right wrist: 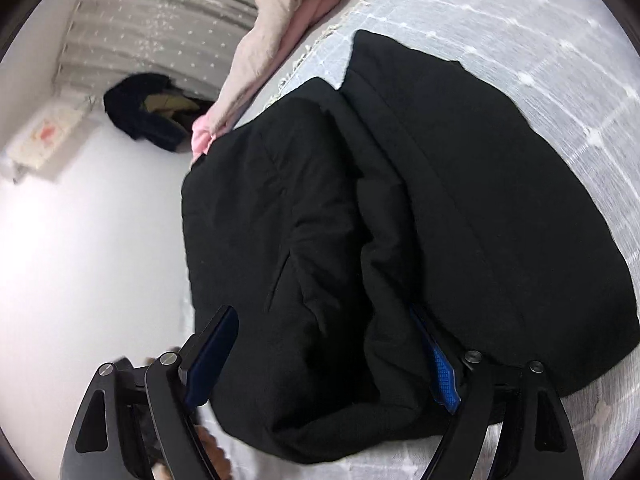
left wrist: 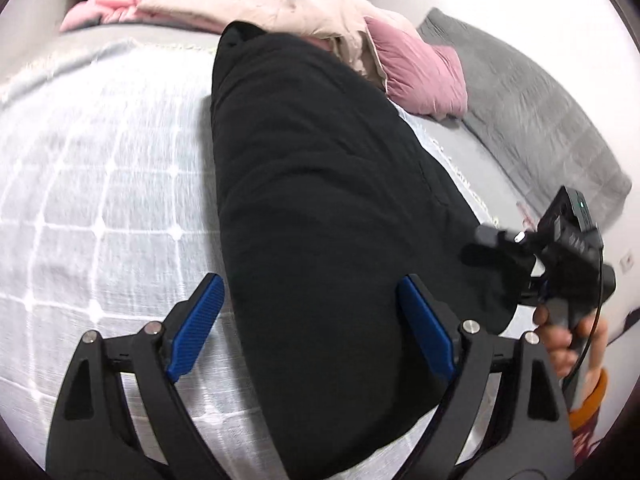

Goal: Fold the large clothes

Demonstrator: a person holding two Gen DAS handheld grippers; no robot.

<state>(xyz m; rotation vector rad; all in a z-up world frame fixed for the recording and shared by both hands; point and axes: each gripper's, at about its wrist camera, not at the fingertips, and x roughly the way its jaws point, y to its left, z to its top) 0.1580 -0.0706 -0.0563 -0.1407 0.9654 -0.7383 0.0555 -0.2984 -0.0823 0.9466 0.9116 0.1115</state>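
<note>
1. Black padded coat: lies folded lengthwise on the bed; its near end is cut off at 6 o'clock, its far end hidden under the beige garment at 12.
2. Left hand-held gripper: jaws spread wide over the coat, pads clear of the cloth.
3. Right hand-held gripper: jaws apart astride a coat fold; grip cannot be told.
4. Bed: white checked bedspread; pink garment, grey blanket at 2.
5. Room: blurred curtain at 11.
</note>
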